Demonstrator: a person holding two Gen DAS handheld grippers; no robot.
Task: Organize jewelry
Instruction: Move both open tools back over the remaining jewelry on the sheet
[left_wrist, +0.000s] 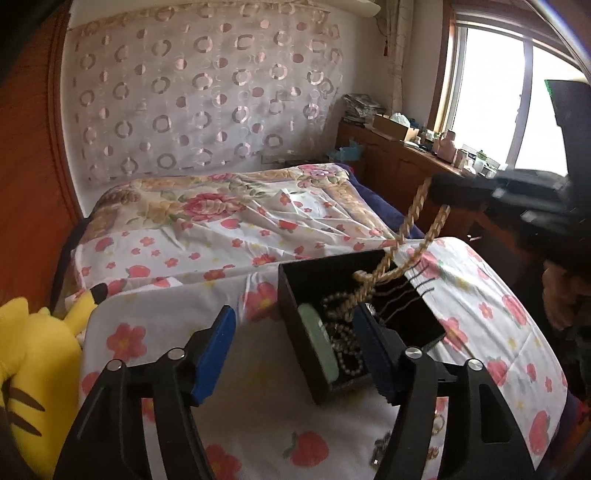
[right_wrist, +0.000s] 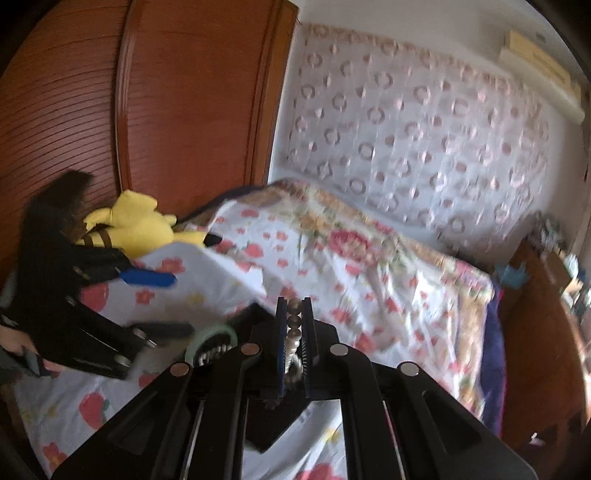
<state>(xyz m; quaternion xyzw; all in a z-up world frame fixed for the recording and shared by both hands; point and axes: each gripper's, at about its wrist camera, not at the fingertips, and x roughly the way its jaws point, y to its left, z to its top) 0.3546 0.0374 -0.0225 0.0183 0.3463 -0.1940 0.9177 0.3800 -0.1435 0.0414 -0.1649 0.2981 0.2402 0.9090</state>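
Observation:
A black jewelry box (left_wrist: 406, 314) lies open on the flowered bedsheet (left_wrist: 155, 325). Inside it are a pale green bangle (left_wrist: 318, 345) and a pearl strand (left_wrist: 347, 356). My left gripper (left_wrist: 294, 314) stands open low over the box, with its right finger in front of the box's near corner and no thing pinched between its blue pads. From the upper right, my right gripper (left_wrist: 436, 188) is shut on a golden bead necklace (left_wrist: 415, 208), whose loop hangs down into the box. The right wrist view shows those beads (right_wrist: 294, 319) clamped in the right gripper (right_wrist: 294, 301) above the box (right_wrist: 255, 314).
A yellow plush toy (left_wrist: 33, 350) lies at the bed's left edge beside a wooden wardrobe (right_wrist: 166, 92). A few small jewelry pieces (left_wrist: 380, 448) lie on the sheet near the front. A cluttered wooden cabinet (left_wrist: 399, 166) runs under the window on the right.

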